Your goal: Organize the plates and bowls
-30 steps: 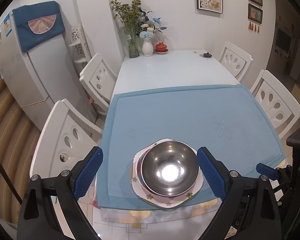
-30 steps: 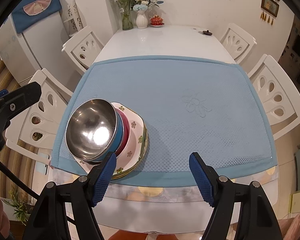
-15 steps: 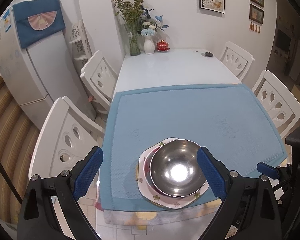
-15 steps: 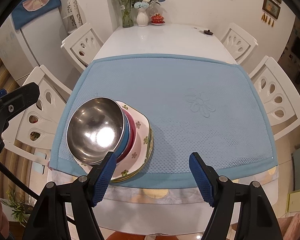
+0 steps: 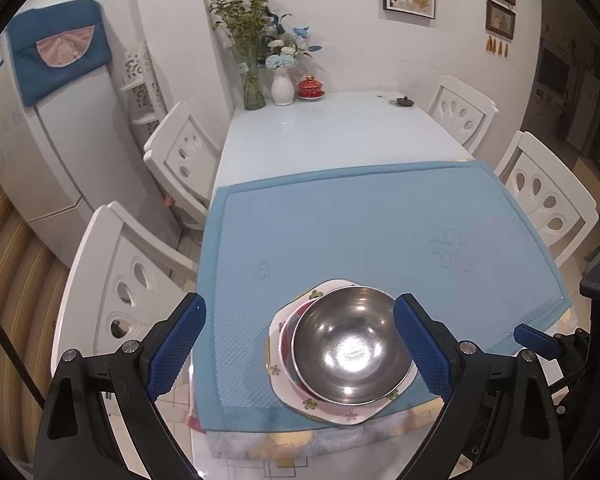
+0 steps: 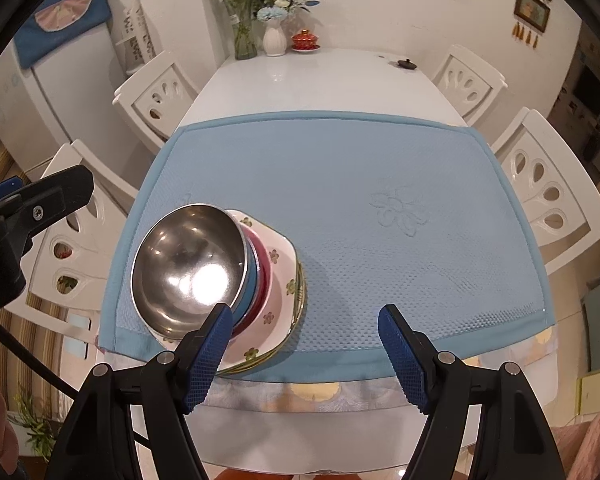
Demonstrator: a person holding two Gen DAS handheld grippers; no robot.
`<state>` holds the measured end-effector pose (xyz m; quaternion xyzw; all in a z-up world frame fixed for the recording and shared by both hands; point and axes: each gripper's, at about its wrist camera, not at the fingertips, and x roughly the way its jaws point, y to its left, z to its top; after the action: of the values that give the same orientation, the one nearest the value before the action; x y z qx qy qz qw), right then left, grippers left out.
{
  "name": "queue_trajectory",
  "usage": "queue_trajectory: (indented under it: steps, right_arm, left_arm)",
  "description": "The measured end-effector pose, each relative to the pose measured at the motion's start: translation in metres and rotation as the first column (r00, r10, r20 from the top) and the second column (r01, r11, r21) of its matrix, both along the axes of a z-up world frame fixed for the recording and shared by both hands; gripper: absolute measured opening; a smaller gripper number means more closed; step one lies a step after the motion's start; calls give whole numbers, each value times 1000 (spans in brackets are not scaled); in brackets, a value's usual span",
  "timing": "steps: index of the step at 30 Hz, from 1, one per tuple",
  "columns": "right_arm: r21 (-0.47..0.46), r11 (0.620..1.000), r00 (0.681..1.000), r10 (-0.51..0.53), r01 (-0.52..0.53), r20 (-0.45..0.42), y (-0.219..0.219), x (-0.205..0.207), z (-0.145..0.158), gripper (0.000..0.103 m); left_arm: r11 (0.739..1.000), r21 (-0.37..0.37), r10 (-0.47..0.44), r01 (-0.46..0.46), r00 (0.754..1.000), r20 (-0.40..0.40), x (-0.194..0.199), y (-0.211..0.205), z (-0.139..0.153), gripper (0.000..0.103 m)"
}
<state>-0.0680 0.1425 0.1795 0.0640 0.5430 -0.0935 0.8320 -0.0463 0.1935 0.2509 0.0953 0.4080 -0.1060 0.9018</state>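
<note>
Both tongs wide, holding nothing: left tongs [image 5: 300, 344] straddle steel bowl [image 5: 350, 346] atop stacked bowls, floral plate [image 6: 278, 280]; right tongs [image 6: 305, 346] beside stack.

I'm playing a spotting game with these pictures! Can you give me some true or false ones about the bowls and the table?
1. The metal bowl is on top of the stack. True.
2. The stack sits on a red mat. False: the mat is blue.
3. The right gripper holds a bowl. False: it is open and empty.
4. A flowered plate is under the bowls. True.
5. The left gripper is open. True.
</note>
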Motion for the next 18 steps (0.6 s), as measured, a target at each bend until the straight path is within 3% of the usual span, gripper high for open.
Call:
queue_trajectory:
  steps: [14,18]
  right_arm:
    - [36,999,998,-42,41,41,-10,-5,7,73]
    - [70,997,995,-40,34,89,-17,-7,12,73]
  left_arm:
    - [999,44,-26,26,1000,-5,-5,-2,-2,95]
    - [1000,8,-6,6,999,-34,-5,9,-11,95]
